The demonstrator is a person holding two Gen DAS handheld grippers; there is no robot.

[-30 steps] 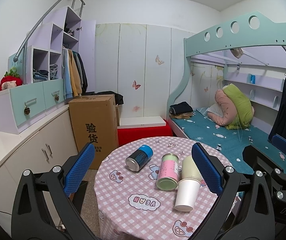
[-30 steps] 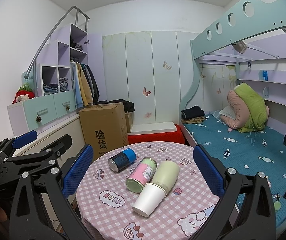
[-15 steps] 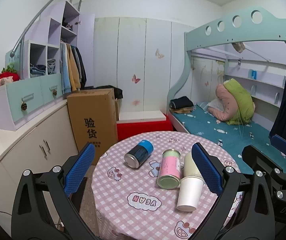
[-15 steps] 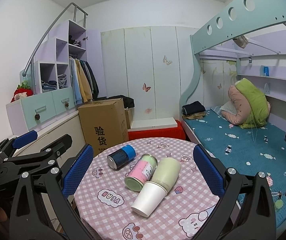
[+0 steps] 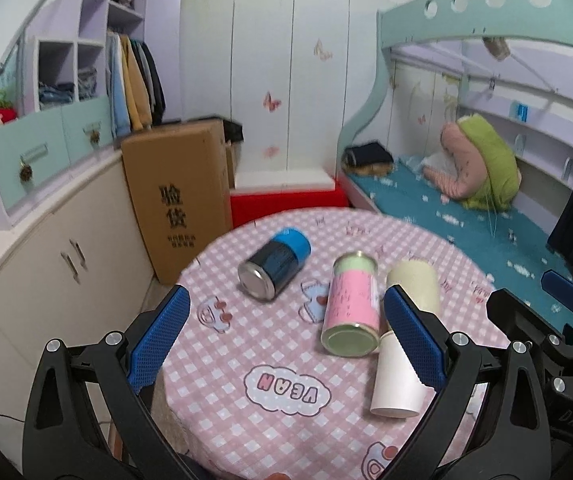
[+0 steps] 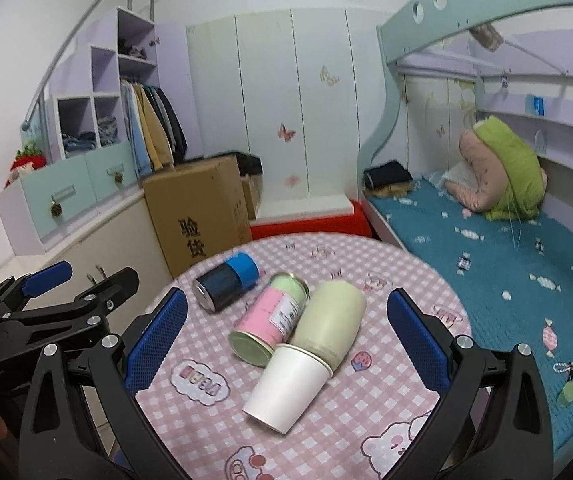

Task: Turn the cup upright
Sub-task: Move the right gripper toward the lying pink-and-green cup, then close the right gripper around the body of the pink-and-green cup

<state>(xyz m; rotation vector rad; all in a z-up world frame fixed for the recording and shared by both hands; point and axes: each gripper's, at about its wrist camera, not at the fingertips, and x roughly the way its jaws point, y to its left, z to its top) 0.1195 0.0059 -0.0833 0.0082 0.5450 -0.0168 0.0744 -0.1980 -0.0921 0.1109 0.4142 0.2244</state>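
— Since the earlier frame both cameras have been brought lower and closer, so the cups now fill more of each view. Where is the cup to be righted?

— The white paper cup is seen on its side at lower centre of the right wrist view, on the pink checked surface, its narrow base nested into the mouth of the pale green cup. The pink can lies touching them on the left; the blue-capped can lies apart, toward upper left.

— And the hand-held grippers?

— The right hand-held gripper is held wide open with nothing in it, the cups framed between its blue pads. The left hand-held gripper is likewise spread wide and empty, and the paper cup is partly hidden behind its right pad.

— How should the grasp be made?

— The paper wall would probably be crushed by a hard squeeze, so a light closure across the middle is advised. It should be drawn clear of the green cup before being tipped up, so that the cans are not set rolling.
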